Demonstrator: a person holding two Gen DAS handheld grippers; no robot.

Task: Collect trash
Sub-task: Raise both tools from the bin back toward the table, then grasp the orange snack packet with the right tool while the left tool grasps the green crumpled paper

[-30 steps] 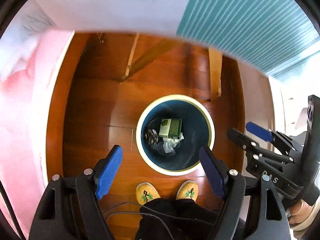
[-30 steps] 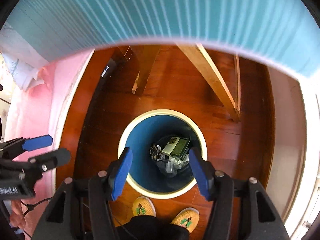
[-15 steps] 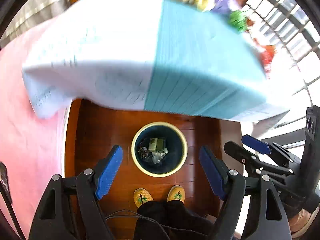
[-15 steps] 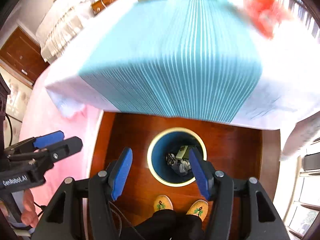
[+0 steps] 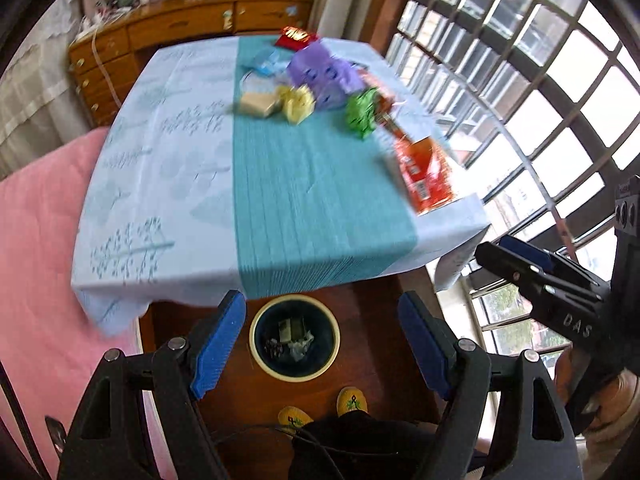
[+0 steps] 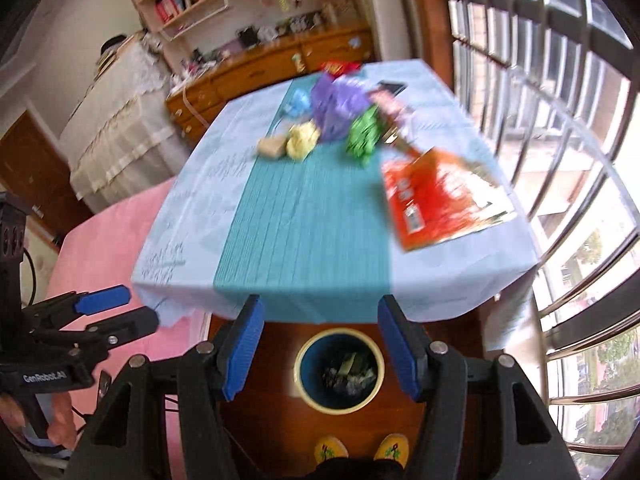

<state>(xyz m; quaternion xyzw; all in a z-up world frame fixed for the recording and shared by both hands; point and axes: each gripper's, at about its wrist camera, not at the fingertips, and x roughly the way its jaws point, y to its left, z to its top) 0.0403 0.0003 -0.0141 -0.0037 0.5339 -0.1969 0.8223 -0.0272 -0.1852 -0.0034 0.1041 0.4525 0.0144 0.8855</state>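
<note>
A round blue trash bin (image 5: 295,339) with a cream rim stands on the wood floor below the table's near edge, with some trash inside; it also shows in the right wrist view (image 6: 340,371). On the table lie a red-orange snack bag (image 5: 424,172) (image 6: 440,196), a green crumpled wrapper (image 5: 362,112) (image 6: 364,132), a yellow crumpled ball (image 5: 298,102) (image 6: 303,140), a purple bag (image 5: 324,74) (image 6: 338,106) and a tan piece (image 5: 260,104) (image 6: 273,146). My left gripper (image 5: 322,344) and right gripper (image 6: 322,348) are both open and empty, held above the bin.
The table has a pale blue cloth with a teal runner (image 5: 304,208). A pink bed (image 5: 36,240) lies to the left, a barred window (image 5: 540,80) to the right, a wooden dresser (image 5: 188,24) behind. My slippered feet (image 5: 320,410) stand by the bin.
Both grippers have risen and tilted up from looking straight down into the bin. The tabletop and its trash have come into view. Both stay open and empty.
</note>
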